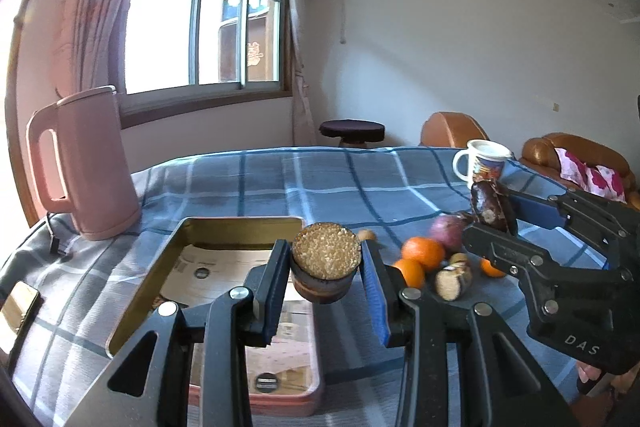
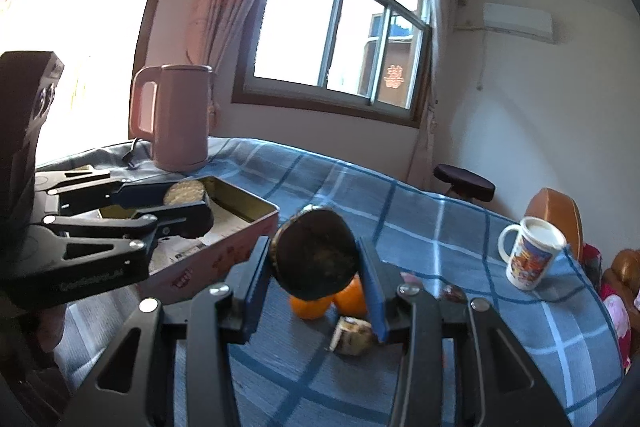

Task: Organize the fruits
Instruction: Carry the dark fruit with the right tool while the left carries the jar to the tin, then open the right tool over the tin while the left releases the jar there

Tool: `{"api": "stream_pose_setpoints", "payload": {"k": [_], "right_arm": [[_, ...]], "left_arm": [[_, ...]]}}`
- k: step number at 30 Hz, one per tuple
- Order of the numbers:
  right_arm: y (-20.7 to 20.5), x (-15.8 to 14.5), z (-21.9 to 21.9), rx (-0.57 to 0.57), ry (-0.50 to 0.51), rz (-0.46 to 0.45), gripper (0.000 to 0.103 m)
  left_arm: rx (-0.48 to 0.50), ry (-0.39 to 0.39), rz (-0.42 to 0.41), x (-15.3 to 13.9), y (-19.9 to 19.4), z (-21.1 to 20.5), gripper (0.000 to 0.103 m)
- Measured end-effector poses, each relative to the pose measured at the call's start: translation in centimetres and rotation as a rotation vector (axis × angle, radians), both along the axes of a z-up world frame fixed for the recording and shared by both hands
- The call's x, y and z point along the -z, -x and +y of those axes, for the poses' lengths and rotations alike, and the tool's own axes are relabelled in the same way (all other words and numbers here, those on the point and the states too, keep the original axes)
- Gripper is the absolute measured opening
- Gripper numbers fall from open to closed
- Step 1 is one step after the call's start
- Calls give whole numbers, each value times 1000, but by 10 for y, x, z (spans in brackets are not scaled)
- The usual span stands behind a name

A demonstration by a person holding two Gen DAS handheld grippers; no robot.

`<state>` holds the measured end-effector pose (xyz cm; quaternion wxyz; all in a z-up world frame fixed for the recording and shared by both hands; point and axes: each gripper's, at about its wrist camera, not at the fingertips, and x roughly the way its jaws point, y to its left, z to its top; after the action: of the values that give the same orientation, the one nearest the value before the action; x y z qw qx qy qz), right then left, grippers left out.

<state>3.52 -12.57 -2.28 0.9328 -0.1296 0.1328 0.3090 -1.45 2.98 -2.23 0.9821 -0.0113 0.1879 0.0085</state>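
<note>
A: Left cam: left claw [image 1: 325,269] pinching a short brown stub [image 1: 325,263], cut end up, hanging right over the tin [image 1: 240,223]. Only paper in there.

B: Right cam: right claw [image 2: 316,259] clamped on a dark stub [image 2: 314,253], well right of the tin [image 2: 248,213], over the oranges [image 2: 310,307]. Left claw way nearer, probably dropping first.

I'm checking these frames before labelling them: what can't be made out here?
- Tin: left wrist view, the left gripper and its cane piece hide the middle of its floor.
- Oranges: right wrist view, the right gripper and its dark piece cover their tops; count unclear.
- Purple fruit: left wrist view, blurred.
</note>
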Motion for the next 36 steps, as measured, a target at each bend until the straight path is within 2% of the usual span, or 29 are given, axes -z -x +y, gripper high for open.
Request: {"api": "stream_pose_setpoints", "payload": {"k": [22, 36], "right_arm": [[-16, -5, 78, -125, 73, 36, 45], [-27, 7, 129, -182, 138, 70, 45]], "left_arm": [[-150, 34, 36, 5, -4, 72, 38], [-192, 31, 101, 16, -18, 103, 38]]}}
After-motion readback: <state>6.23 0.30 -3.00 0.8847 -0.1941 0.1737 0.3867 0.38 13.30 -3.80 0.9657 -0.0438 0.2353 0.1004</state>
